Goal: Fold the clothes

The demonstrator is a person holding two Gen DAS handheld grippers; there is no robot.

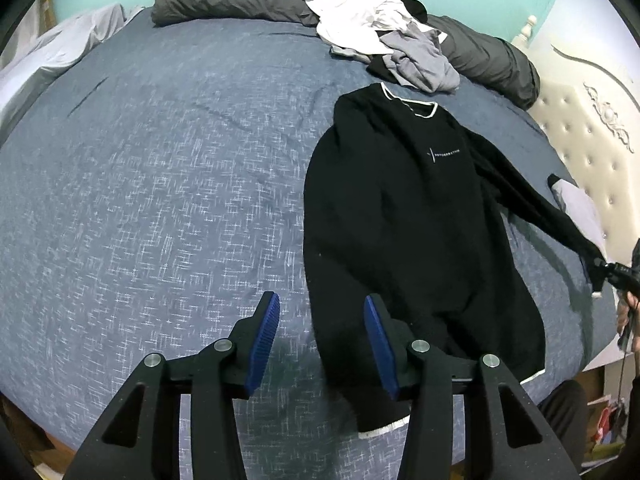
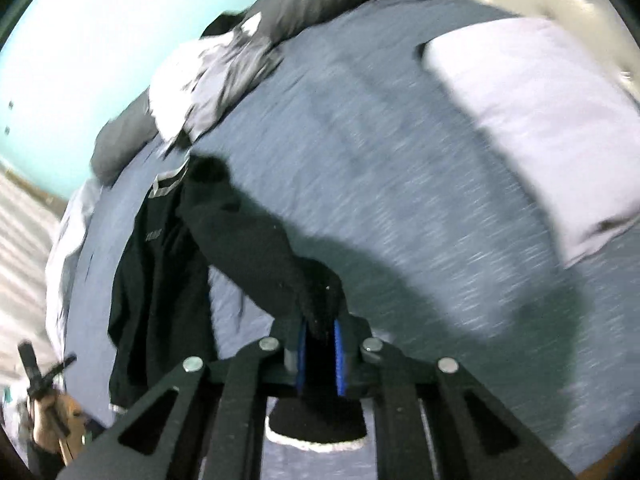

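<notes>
Bed (image 1: 160, 160), wide blue cover bare on the left side; black sweater (image 1: 400, 220) lies flat near the right edge, hem toward the near edge. Right gripper (image 2: 320, 336), angled downward, jaws clamped on the sweater's sleeve cuff (image 2: 316, 424), sleeve lifted off the cover. Left gripper (image 1: 320, 340), jaws apart and empty, hovers over the sweater's hem.

A black sweater (image 1: 404, 216) with white-trimmed collar and hem lies face up on the bed, small white chest lettering showing. One sleeve (image 2: 256, 248) is stretched out sideways, lifted off the cover at its cuff.
</notes>
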